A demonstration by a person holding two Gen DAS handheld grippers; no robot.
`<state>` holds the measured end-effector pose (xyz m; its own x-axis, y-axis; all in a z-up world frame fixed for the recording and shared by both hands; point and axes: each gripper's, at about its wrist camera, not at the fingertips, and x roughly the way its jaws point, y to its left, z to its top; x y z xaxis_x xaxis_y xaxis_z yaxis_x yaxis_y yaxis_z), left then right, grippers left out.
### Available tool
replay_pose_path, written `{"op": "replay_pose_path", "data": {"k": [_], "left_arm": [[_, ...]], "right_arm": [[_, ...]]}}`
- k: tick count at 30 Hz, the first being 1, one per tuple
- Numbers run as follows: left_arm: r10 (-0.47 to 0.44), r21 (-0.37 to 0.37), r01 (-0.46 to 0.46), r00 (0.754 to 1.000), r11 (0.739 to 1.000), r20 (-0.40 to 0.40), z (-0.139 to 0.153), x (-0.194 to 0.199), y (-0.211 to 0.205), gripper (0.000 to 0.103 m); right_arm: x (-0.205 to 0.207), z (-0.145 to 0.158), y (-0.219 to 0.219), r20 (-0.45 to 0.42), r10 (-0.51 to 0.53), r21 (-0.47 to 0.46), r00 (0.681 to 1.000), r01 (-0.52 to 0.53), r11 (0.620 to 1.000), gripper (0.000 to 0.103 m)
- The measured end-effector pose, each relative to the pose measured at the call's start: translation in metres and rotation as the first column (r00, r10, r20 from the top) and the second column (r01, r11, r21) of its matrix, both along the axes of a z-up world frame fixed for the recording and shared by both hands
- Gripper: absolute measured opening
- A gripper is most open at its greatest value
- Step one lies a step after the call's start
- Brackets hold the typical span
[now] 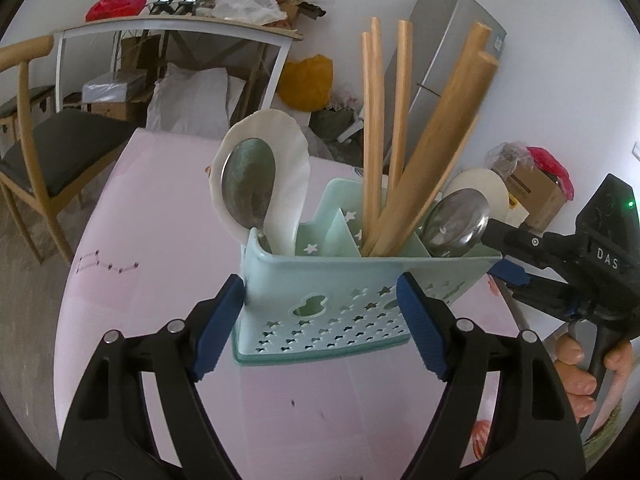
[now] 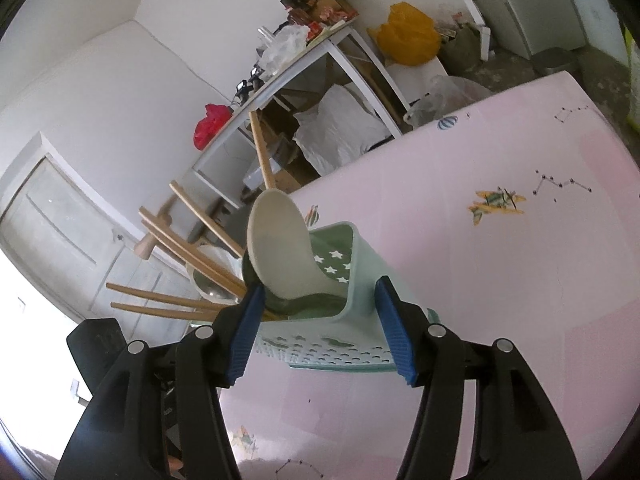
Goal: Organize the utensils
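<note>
Two grippers flank our mint plastic utensil caddy (image 1: 352, 300) on the pink tablecloth (image 1: 160, 240). It looks light, top-heavy and tippy; we'd hold its stiff walls. Inside it, wooden chopsticks (image 1: 400, 140) and slippery steel spoons (image 1: 248, 184) lean loose. Left gripper (image 1: 320, 320) and right gripper (image 2: 316, 328) both gape wide, gripping nothing.

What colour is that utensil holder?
Pale mint green, with star-shaped cutouts; the utensil holder shows best in the left wrist view.

Left gripper (image 1: 320, 312), right gripper (image 2: 318, 332) agape.
</note>
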<state>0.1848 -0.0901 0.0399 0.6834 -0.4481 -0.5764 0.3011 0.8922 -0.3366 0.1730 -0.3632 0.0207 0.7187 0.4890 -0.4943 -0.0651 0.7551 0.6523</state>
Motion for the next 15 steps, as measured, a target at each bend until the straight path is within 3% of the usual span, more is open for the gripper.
{"op": "replay_pose_path", "data": {"k": [8, 15], "left_arm": [[-0.026, 0.021, 0.026, 1.0, 0.999, 0.006, 0.0, -0.004, 0.005, 0.075], [0.0, 0.046, 0.001, 1.0, 0.999, -0.015, -0.006, -0.023, 0.023, 0.081]], "right_arm": [[-0.022, 0.0, -0.004, 0.013, 0.005, 0.038, 1.0, -0.006, 0.999, 0.057], [-0.07, 0.004, -0.003, 0.046, -0.069, -0.057, 0.997, 0.072, 0.996, 0.058]]}}
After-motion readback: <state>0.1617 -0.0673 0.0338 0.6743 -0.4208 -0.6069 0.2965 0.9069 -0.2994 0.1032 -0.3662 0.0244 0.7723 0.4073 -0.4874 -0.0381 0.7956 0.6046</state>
